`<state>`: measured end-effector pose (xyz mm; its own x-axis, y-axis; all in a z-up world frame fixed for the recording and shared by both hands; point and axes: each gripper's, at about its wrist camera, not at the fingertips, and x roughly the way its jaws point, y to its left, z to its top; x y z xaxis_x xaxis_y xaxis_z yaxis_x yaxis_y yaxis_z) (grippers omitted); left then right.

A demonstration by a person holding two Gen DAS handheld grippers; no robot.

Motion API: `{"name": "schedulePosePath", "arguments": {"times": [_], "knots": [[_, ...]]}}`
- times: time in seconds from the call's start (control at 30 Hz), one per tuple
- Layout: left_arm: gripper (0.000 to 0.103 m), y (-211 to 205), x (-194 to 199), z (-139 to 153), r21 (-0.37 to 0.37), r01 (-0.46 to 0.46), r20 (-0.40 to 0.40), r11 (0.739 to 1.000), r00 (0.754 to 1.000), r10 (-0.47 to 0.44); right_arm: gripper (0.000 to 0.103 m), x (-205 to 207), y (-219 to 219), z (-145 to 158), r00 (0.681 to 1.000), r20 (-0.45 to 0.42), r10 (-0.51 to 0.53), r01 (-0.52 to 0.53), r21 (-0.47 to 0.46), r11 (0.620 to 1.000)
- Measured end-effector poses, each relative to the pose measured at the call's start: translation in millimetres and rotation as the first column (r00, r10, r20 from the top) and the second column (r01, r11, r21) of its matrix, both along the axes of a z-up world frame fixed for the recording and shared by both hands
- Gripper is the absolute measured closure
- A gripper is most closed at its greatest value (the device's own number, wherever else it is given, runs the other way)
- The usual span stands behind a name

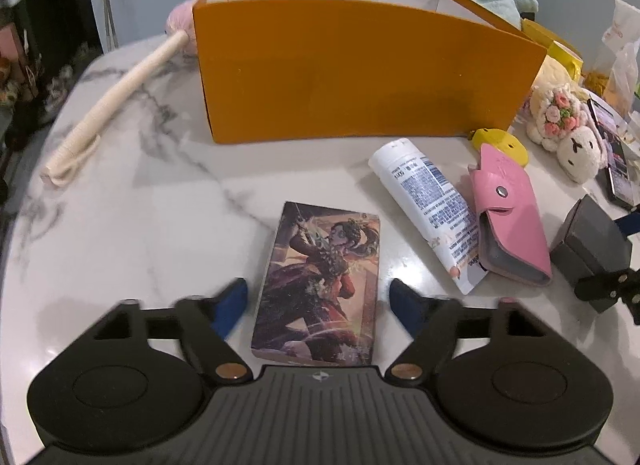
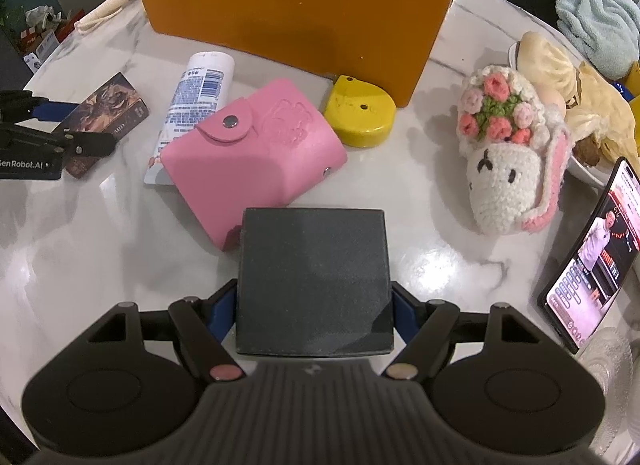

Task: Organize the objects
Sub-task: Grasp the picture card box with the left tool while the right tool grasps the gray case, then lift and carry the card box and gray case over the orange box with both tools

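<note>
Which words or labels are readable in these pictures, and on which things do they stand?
"GenRobot.AI": on the left claw, partly cut off.
White tube: blue print, too small to read.
Picture box: lettering blurred.
Phone: screen text too small.

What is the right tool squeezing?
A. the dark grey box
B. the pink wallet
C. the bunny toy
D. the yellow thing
A: in the right wrist view, the right tool has its two blue fingers pressed against the sides of the dark grey box, while the pink wallet lies on the table beyond it.
</note>
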<state>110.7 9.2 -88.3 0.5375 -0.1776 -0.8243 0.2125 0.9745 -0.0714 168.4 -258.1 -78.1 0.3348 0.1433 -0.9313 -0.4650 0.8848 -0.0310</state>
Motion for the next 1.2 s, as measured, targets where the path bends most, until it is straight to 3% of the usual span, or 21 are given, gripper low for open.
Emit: {"name": "schedulePosePath", "arguments": {"times": [0.2,0.33,0.47,0.8,1.1,1.2], "knots": [[0.012,-14,8,0,0.074,0.052,-0.019,0.996,0.999,-0.051,0.026,0,1,-4,1.0,-0.007,0.008,-0.008,-0.007,1.0],[0.014,-13,12,0,0.073,0.047,-0.026,0.996,0.999,-0.045,0.026,1,0,-5,1.0,-0.008,0.006,-0.006,-0.004,1.0],[0.035,-10,12,2,0.077,0.048,-0.021,0.996,0.999,-0.046,0.026,1,0,-6,1.0,-0.008,0.007,-0.008,-0.006,1.0],[0.035,-18,0,20,0.086,0.107,0.049,0.991,0.993,-0.112,0.026,4,-3,1,1.0,0.006,0.011,-0.011,0.007,1.0],[0.035,-19,-9,48,0.047,0.114,0.109,0.992,0.987,-0.119,0.026,-1,-7,32,0.997,0.08,0.01,-0.013,0.032,0.999],[0.035,-24,-13,53,0.065,0.121,0.122,0.99,0.984,-0.128,0.026,-2,-6,46,0.993,0.118,0.017,-0.021,0.038,0.999]]}}
